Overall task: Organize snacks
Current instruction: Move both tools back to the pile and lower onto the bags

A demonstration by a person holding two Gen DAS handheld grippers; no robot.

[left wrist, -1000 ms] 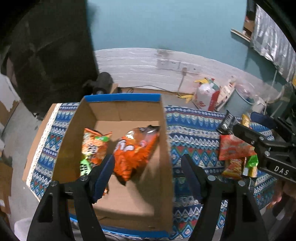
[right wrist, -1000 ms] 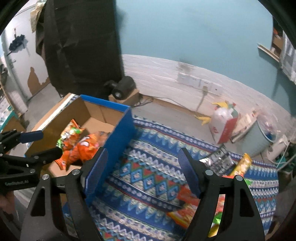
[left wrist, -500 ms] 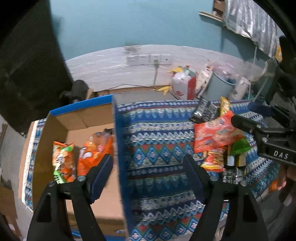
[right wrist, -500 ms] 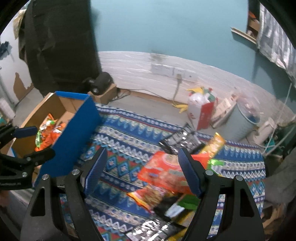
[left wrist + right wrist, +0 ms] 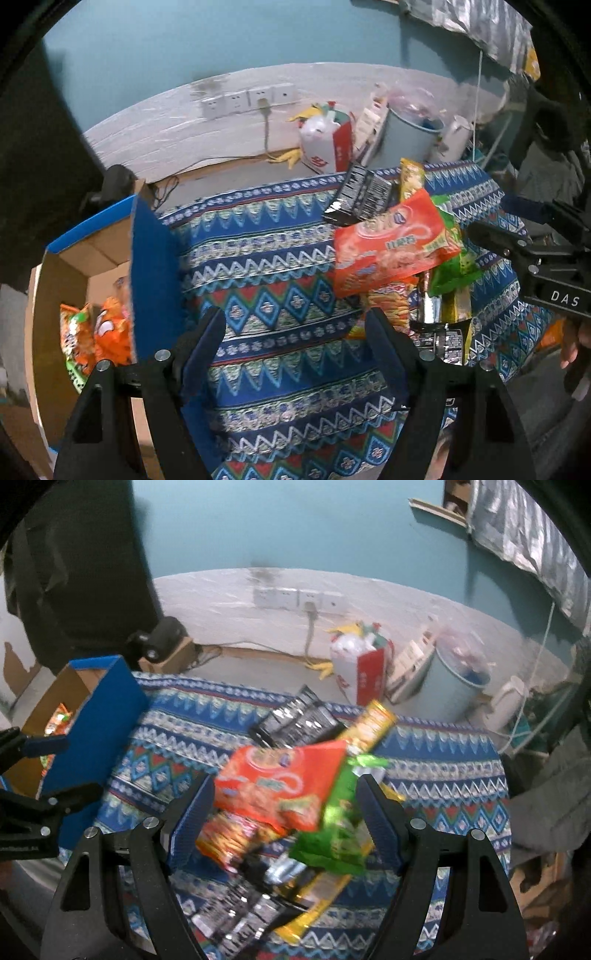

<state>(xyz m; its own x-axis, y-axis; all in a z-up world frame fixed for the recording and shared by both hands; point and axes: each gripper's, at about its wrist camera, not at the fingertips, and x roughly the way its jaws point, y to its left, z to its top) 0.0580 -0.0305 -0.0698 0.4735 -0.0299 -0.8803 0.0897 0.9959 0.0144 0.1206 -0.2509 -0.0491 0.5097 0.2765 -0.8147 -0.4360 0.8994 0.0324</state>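
Note:
A pile of snack packets lies on the patterned cloth: a large red-orange bag (image 5: pixel 391 243) (image 5: pixel 280 782), a green bag (image 5: pixel 336 827), black packets (image 5: pixel 360 194) (image 5: pixel 295 720) and a yellow stick pack (image 5: pixel 369 727). A blue cardboard box (image 5: pixel 151 266) (image 5: pixel 99 716) at the left holds orange packets (image 5: pixel 110 332). My left gripper (image 5: pixel 295 336) is open and empty above the cloth, between box and pile. My right gripper (image 5: pixel 284 812) is open, its jaws either side of the pile, just above it.
The blue patterned cloth (image 5: pixel 266 258) covers the table. Behind it on the floor stand a white and red bag (image 5: pixel 360 664), a light blue bin (image 5: pixel 454 686), a wall socket strip (image 5: pixel 299 598) and a dark object on a small box (image 5: pixel 159 642).
Both grippers have swung right, away from the box. The left one has left the box for the cloth. The right one has moved over the snack pile.

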